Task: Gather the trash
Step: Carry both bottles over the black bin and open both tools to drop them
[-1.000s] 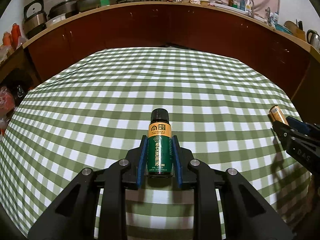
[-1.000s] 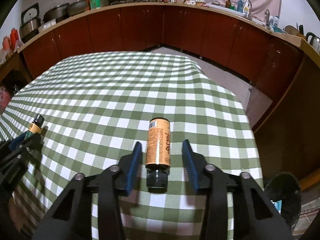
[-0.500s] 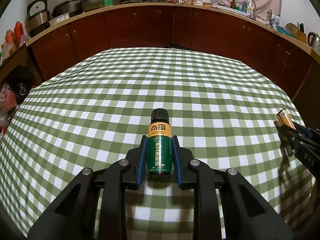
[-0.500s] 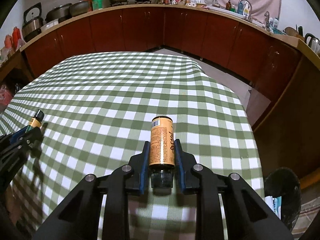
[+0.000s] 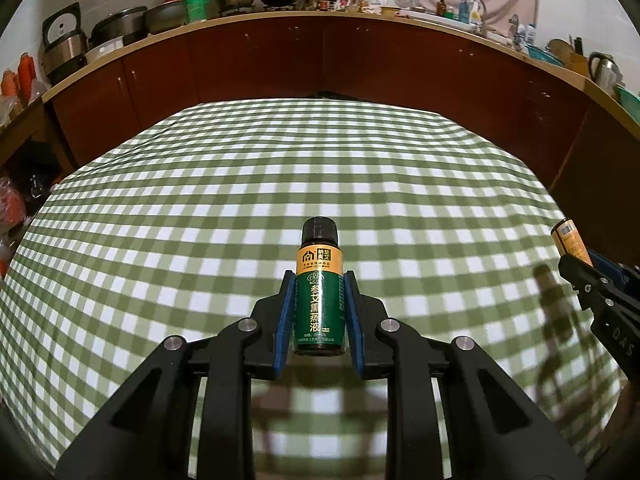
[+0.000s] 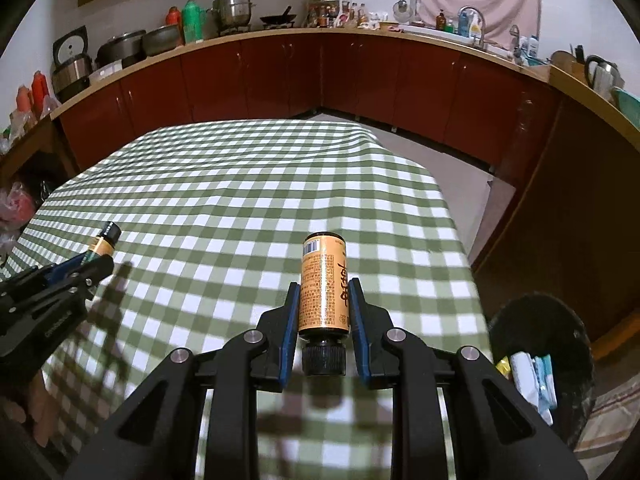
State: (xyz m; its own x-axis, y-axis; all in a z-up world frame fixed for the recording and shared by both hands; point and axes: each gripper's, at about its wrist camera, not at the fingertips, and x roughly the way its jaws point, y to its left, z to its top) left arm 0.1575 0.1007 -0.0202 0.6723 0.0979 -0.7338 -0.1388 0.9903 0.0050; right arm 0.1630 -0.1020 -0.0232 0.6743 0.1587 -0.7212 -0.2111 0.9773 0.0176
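My left gripper (image 5: pixel 319 280) is shut on a small green bottle (image 5: pixel 319 308) with an orange band and black cap pointing forward, held above the green checked tablecloth (image 5: pixel 240 208). My right gripper (image 6: pixel 324 286) is shut on a small orange bottle (image 6: pixel 324 284), its black cap toward me, also lifted above the cloth. The orange bottle shows at the right edge of the left wrist view (image 5: pixel 570 242). The green bottle shows at the left of the right wrist view (image 6: pixel 103 242). A black trash bin (image 6: pixel 560 320) with wrappers inside stands on the floor right of the table.
Dark red kitchen cabinets (image 5: pixel 360 60) with a counter full of pots, bottles and a kettle wrap around the far side. The table's right edge (image 6: pixel 456 220) drops to the floor beside the bin. Bags lie at the far left (image 5: pixel 12 208).
My right gripper closed on the orange bottle and lifted it off the cloth. Both grippers have risen with their bottles, and the bin has come further into the right wrist view.
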